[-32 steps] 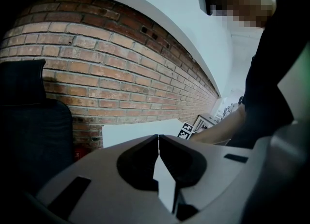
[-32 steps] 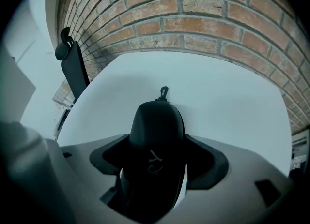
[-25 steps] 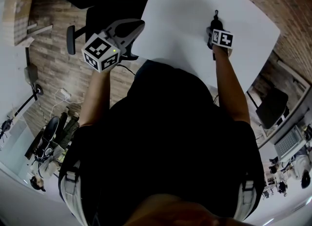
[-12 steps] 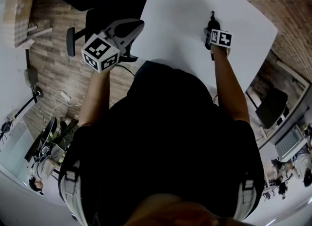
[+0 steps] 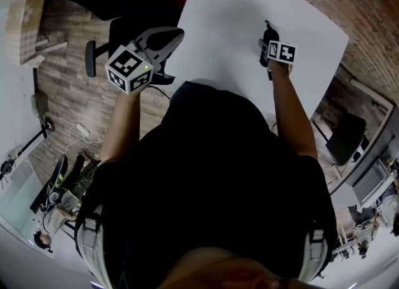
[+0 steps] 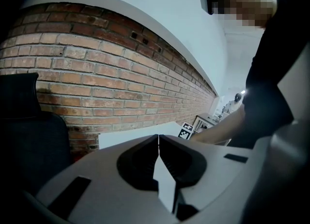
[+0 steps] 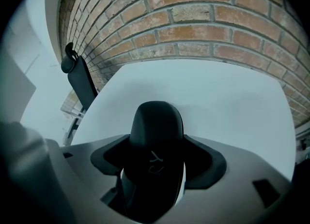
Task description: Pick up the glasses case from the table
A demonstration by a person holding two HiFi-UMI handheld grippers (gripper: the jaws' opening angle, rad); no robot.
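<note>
Black and smooth, the glasses case (image 7: 156, 121) fills the right gripper view, lying lengthwise between the two pads of the right claw (image 7: 157, 162). Its far end is rounded like a dome and a small pale mark sits on its top. The pads stand wide apart and press on its two long sides, so the claw has hold of it. From above, the head view shows only a dark sliver of the case poking out past the claw's marker cube (image 5: 282, 52), over the right part of the white desk (image 5: 230, 7). Whether its underside rests on the desk no view settles.

The left gripper view shows what the head view cannot: the left claw (image 6: 158, 138) has its pads together, tip to tip, with nothing between them. The head view places that claw off the desk's left edge, over the wooden floor (image 5: 68, 82) and well apart from the case.

Ahead of the case the desk runs bare to its curved far edge, with open white surface on both sides. Beyond that edge rises a brick wall (image 7: 203, 24). A black chair (image 6: 24, 136) stands near the wall, at the left in the left gripper view.
</note>
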